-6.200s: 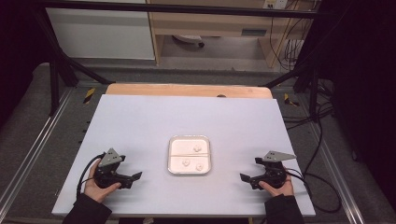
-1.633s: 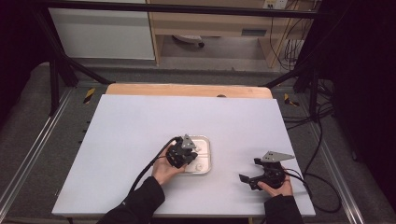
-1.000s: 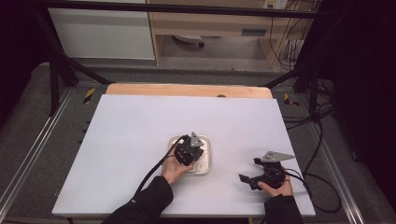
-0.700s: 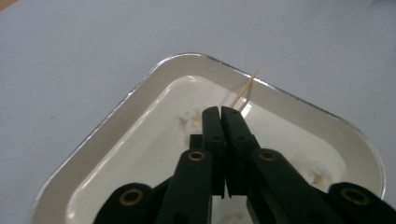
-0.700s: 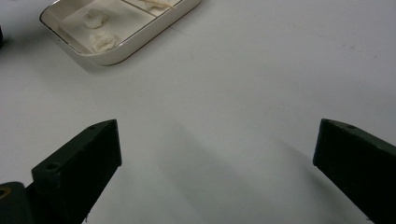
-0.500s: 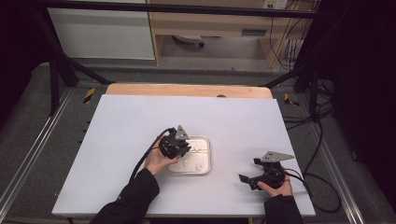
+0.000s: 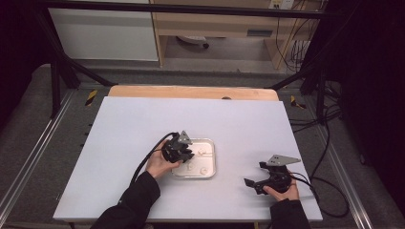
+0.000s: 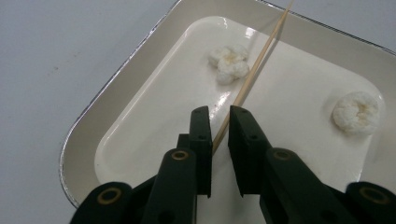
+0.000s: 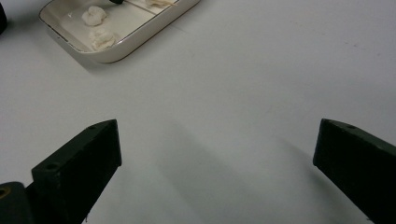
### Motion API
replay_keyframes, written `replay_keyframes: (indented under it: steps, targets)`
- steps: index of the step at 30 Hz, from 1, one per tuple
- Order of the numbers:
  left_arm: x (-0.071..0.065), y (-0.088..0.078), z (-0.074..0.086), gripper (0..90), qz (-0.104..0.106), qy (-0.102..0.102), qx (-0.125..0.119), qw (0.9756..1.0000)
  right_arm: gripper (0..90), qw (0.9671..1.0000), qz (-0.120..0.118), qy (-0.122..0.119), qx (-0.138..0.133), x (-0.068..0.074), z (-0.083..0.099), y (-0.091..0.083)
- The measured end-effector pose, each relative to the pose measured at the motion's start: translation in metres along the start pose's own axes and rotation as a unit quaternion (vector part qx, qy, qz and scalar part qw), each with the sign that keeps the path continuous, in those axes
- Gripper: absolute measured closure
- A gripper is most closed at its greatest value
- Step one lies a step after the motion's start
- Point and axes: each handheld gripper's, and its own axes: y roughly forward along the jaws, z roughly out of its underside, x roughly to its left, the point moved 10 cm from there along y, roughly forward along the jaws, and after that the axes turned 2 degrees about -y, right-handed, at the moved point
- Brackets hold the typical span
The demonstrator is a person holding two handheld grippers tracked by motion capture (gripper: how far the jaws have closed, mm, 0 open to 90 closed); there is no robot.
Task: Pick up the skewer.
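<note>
Low in the left gripper view, the left gripper (image 8: 219, 135) has just narrowed its jaws around a thin wooden skewer (image 8: 254, 70); it slants up-right across the white tray (image 8: 93, 116), probably to spear a pale puffed piece (image 8: 229, 63); the right gripper (image 9: 217, 154) rests wide apart, idle.

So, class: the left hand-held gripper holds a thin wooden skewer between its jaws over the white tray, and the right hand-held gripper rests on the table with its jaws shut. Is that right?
Not quite. The right hand-held gripper has its jaws wide open, as the right gripper view shows. The rest stands: the left hand-held gripper has the wooden skewer between its jaws over the white tray.
</note>
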Motion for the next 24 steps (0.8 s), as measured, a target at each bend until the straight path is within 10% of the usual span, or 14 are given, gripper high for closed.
replay_keyframes:
  steps: [24]
  targets:
    - [-0.014, -0.016, -0.005, 88.7, 0.012, 0.023, -0.026, 0.9993, 1.6, 1.0000, 0.001, -0.001, 0.001, 0.000, 0.000, 0.000]
